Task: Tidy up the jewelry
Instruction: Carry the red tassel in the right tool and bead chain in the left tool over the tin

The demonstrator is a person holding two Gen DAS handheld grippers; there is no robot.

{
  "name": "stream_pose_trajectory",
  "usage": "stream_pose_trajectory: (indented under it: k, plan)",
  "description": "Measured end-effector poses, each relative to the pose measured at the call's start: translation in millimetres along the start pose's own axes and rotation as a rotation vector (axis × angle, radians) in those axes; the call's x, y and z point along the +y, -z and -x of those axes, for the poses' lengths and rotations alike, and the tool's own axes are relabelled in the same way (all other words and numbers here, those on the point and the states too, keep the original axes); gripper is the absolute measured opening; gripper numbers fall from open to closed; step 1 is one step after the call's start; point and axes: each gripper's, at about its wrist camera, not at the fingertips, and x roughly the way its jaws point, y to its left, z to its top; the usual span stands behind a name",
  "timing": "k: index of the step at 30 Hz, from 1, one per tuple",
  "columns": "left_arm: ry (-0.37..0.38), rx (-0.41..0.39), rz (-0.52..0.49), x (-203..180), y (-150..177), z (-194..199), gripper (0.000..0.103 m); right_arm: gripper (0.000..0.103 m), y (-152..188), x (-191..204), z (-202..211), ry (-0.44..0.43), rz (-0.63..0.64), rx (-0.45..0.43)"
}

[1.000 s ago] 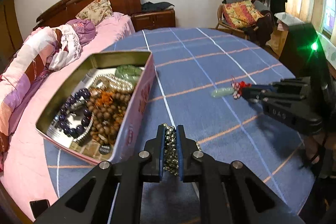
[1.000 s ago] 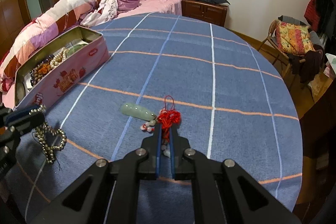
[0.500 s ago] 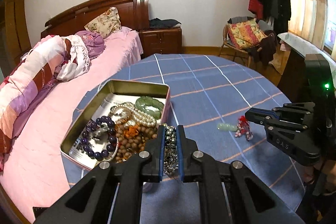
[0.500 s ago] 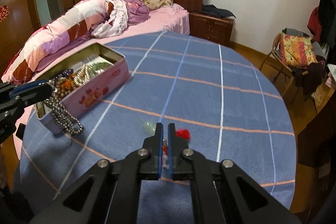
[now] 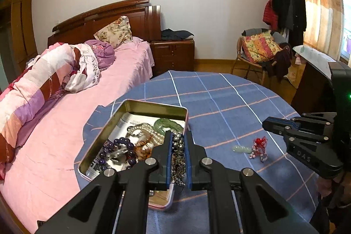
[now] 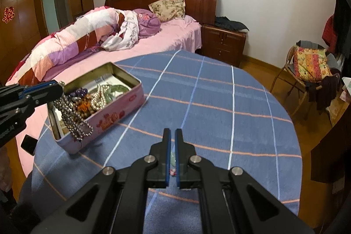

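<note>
Our left gripper [image 5: 177, 139] clenches a silver bead chain [image 6: 72, 120], dangling over the near end of the open pink tin [image 6: 114, 117] of jewelry. Our right gripper [image 6: 172, 135] is closed and empty above the jade pendant [image 5: 241, 149] on the blue tablecloth [image 5: 219, 98].

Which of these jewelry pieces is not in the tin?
The pale green pendant with red tassel, lying alone on the blue tablecloth; the silver bead chain hangs over the tin.
</note>
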Motion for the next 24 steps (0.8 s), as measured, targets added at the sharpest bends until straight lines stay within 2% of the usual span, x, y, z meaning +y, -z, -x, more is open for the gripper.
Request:
stream_pose_trajectory:
  k: [12, 16, 19, 20, 21, 22, 23, 24]
  plan:
    - [0.004, -0.026, 0.007, 4, -6, 5, 0.009, 0.004, -8, -15, 13, 0.019, -0.028, -0.04]
    - [0.012, -0.029, 0.01, 5, -7, 4, 0.009, 0.004, -1, -21, 10, 0.033, -0.024, -0.014]
    - [0.021, -0.025, 0.01, 3, -6, 2, 0.009, 0.006, 6, -23, -3, 0.021, -0.008, 0.048]
    - [0.023, -0.023, 0.008, 2, -6, 1, 0.009, 0.02, 11, -23, -11, 0.025, -0.006, 0.076]
    - [0.024, -0.021, 0.007, 2, -6, 0, 0.009, 0.048, 17, -22, -21, 0.023, -0.001, 0.11]
    - [0.022, -0.019, 0.006, 2, -6, -1, 0.009, 0.061, 22, -22, -26, 0.024, 0.0, 0.124]
    - [0.02, -0.017, 0.006, 2, -6, -3, 0.009, 0.072, 26, -21, -30, 0.034, 0.0, 0.128]
    - [0.019, -0.015, 0.006, 2, -7, -4, 0.009, 0.067, 31, -20, -37, 0.047, 0.003, 0.146]
